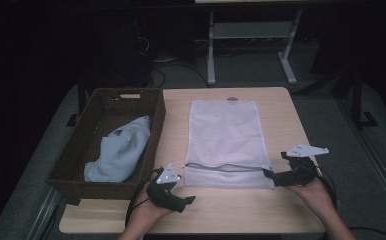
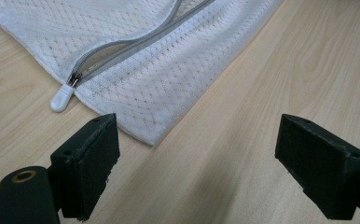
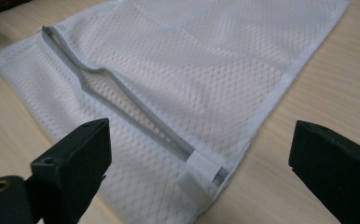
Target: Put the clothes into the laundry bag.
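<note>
High view: the mesh laundry bag (image 1: pixel 223 135) lies flat on the table (image 1: pixel 281 210), beside a wicker basket (image 1: pixel 88 142) holding what appears to be a pale blue garment (image 1: pixel 121 150). Left gripper view: the left gripper (image 2: pixel 197 158) stands wide open, empty, near the zipper pull (image 2: pixel 62 99). Right gripper view: the right gripper (image 3: pixel 201 163) stands wide open, empty, over the bag's zipper end.

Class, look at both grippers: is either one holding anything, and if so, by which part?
Nothing is held. The left gripper and right gripper both stand open above the table, near the mesh bag's zipper end.
</note>
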Demonstrator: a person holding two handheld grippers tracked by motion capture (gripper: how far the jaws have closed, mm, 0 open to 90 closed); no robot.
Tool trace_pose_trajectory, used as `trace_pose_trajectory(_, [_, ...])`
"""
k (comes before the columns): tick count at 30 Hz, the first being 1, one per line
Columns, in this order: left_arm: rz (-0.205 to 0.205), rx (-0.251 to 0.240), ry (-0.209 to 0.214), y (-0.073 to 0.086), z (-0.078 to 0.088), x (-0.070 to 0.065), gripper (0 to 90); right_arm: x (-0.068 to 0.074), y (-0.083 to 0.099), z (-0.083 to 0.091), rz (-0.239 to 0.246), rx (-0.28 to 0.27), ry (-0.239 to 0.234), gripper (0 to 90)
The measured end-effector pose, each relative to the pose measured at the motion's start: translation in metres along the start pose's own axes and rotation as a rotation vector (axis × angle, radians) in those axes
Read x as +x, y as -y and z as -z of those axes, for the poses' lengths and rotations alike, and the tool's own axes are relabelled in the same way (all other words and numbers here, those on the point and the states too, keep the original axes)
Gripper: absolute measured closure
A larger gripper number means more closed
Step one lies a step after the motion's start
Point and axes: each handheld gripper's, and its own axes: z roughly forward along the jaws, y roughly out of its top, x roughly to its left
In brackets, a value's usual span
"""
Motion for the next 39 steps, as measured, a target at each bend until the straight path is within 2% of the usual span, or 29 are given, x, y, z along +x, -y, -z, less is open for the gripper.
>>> trace_pose_trajectory(9, [0.000, 0.002, -0.001, 0.000, -0.001, 0.000, 13.1, -0.006, -0.019, -0.006, 0.020, -0.004, 0.010, 5.2])
trace_pose_trajectory(13, [0.000, 0.003, 0.000, 0.000, -0.001, 0.000, 13.0, -0.009, -0.025, -0.013, 0.023, -0.008, 0.008, 5.9])
trace_pose_trajectory(14, [-0.001, 0.004, 0.000, 0.000, -0.001, 0.000, 13.1, -0.011, -0.029, -0.019, 0.023, 0.009, 0.011, 6.0])
trace_pose_trajectory(19, [-0.001, 0.003, 0.001, 0.000, -0.001, 0.000, 13.1, -0.017, -0.036, -0.028, 0.026, 0.021, 0.019, 7.4])
trace_pose_trajectory(21, [-0.002, 0.002, 0.001, 0.000, -0.001, 0.000, 13.1, -0.021, -0.038, -0.031, 0.016, 0.001, 0.015, 13.2])
trace_pose_trajectory(23, [0.002, 0.001, 0.003, 0.000, -0.001, 0.000, 13.1, -0.025, -0.040, -0.036, 0.008, 0.018, 0.025, 14.0])
trace_pose_trajectory(24, [0.001, 0.002, 0.003, 0.001, -0.001, 0.000, 13.0, -0.029, -0.043, -0.042, -0.006, 0.039, 0.030, 18.7])
trace_pose_trajectory(26, [0.001, 0.003, 0.004, 0.001, -0.001, 0.001, 13.0, -0.031, -0.044, -0.044, -0.019, 0.043, 0.021, 20.5])
trace_pose_trajectory(29, [0.003, 0.000, 0.004, 0.001, -0.001, 0.000, 13.0, -0.037, -0.046, -0.054, -0.051, 0.018, 0.010, 27.8])
trace_pose_trajectory(30, [0.004, 0.000, 0.006, 0.001, -0.001, 0.000, 13.1, -0.041, -0.045, -0.060, -0.073, 0.021, 0.012, 34.8])
trace_pose_trajectory(31, [0.004, 0.000, 0.006, 0.001, -0.001, 0.000, 13.1, -0.041, -0.045, -0.060, -0.073, 0.021, 0.012, 34.8])
trace_pose_trajectory(32, [0.003, 0.002, 0.008, 0.001, -0.002, 0.000, 13.0, -0.044, -0.044, -0.066, -0.086, 0.024, 0.010, 40.7])
trace_pose_trajectory(33, [0.003, 0.002, 0.008, 0.001, -0.002, 0.000, 13.1, -0.044, -0.044, -0.066, -0.086, 0.024, 0.010, 40.7])
trace_pose_trajectory(34, [0.003, 0.002, 0.008, 0.001, -0.002, 0.001, 13.1, -0.047, -0.042, -0.070, -0.090, 0.037, 0.017, 47.7])
trace_pose_trajectory(35, [0.003, 0.002, 0.008, 0.001, -0.002, 0.001, 13.1, -0.047, -0.042, -0.070, -0.090, 0.037, 0.017, 47.7])
trace_pose_trajectory(36, [0.003, 0.001, 0.008, 0.001, -0.002, 0.001, 13.1, -0.049, -0.041, -0.073, -0.096, 0.044, 0.016, 55.7])
trace_pose_trajectory(37, [0.003, 0.001, 0.008, 0.001, -0.002, 0.001, 13.1, -0.049, -0.041, -0.073, -0.096, 0.044, 0.016, 55.7])
trace_pose_trajectory(38, [0.004, 0.002, 0.009, 0.001, -0.002, 0.001, 13.1, -0.052, -0.040, -0.076, -0.099, 0.054, 0.018, 61.8])
trace_pose_trajectory(39, [0.004, 0.002, 0.009, 0.001, -0.002, 0.001, 13.1, -0.052, -0.040, -0.076, -0.099, 0.054, 0.018, 61.8])
